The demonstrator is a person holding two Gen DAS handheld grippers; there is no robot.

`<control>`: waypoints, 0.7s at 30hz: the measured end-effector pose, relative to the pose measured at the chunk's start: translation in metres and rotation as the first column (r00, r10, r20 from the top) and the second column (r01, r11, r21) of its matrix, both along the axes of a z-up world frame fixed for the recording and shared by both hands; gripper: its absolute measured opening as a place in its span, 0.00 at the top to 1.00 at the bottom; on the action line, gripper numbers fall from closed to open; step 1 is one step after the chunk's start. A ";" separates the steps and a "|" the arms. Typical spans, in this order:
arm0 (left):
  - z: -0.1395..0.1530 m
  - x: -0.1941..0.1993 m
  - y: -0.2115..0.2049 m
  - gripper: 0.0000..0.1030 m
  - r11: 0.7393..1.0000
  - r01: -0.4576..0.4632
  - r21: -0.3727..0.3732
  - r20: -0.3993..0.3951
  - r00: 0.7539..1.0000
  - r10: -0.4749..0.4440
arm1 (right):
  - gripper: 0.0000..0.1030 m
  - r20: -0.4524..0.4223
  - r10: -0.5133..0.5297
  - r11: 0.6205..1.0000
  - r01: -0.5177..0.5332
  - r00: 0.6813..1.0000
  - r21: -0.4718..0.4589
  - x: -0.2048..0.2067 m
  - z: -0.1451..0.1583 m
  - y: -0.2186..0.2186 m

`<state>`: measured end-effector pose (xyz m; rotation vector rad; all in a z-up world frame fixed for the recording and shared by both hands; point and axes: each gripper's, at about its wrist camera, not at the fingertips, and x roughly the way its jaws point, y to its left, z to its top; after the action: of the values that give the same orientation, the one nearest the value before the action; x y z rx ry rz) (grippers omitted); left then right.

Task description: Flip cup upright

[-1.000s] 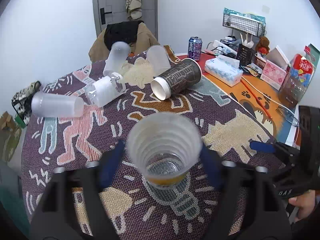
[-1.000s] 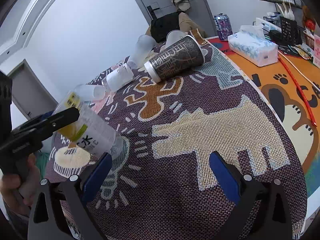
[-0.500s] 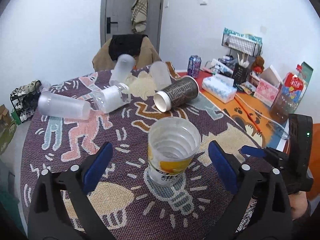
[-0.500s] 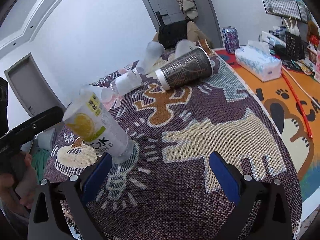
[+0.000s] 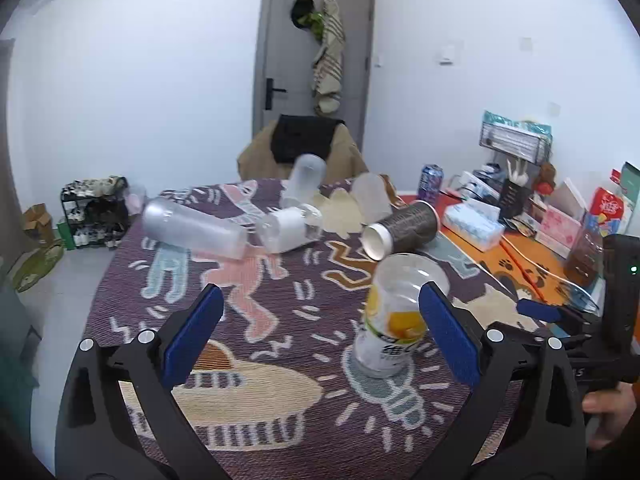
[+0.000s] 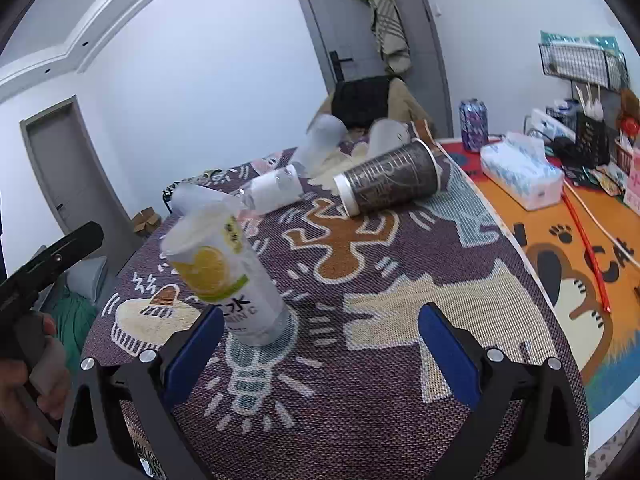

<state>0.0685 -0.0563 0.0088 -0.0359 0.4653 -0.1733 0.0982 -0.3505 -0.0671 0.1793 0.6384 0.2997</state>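
A clear plastic cup with a lemon label (image 5: 394,316) stands upright on the patterned cloth; it also shows in the right wrist view (image 6: 224,276). My left gripper (image 5: 320,336) is open and empty, pulled back from the cup, which stands by its right finger. My right gripper (image 6: 318,354) is open and empty, low over the cloth, with the cup by its left finger. A dark paper cup (image 5: 404,228) (image 6: 390,184) lies on its side farther back. Several frosted plastic cups (image 5: 196,228) lie on their sides beyond it.
A tissue box (image 6: 520,174), a drink can (image 6: 473,124) and desk clutter (image 5: 560,208) sit on the orange mat at the right. A chair with a black bag (image 5: 304,144) stands behind the table. A shoe rack (image 5: 94,212) stands on the floor at left.
My left gripper let go of the lemon cup, opened wide and drew back and up. The cup now stands free on the cloth. The right gripper shifted slightly.
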 end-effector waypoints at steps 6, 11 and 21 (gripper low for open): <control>-0.004 -0.014 0.021 0.06 0.999 -0.032 -0.029 0.011 0.999 0.032 | 0.07 0.026 0.031 0.999 -0.031 0.999 -0.012 -0.010 0.007 0.009; -0.010 -0.027 0.033 0.06 0.998 -0.055 -0.027 0.012 0.998 0.056 | 0.07 0.046 0.068 0.997 -0.067 0.997 -0.028 -0.018 0.011 0.017; -0.016 -0.056 0.050 0.06 0.994 -0.106 -0.023 0.038 0.994 0.106 | 0.07 0.071 0.104 0.994 -0.102 0.992 -0.031 -0.034 0.009 0.023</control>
<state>0.0122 -0.0059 -0.0075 -0.0772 0.4218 -0.0743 0.0646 -0.3274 -0.0580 0.1089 0.5804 0.3956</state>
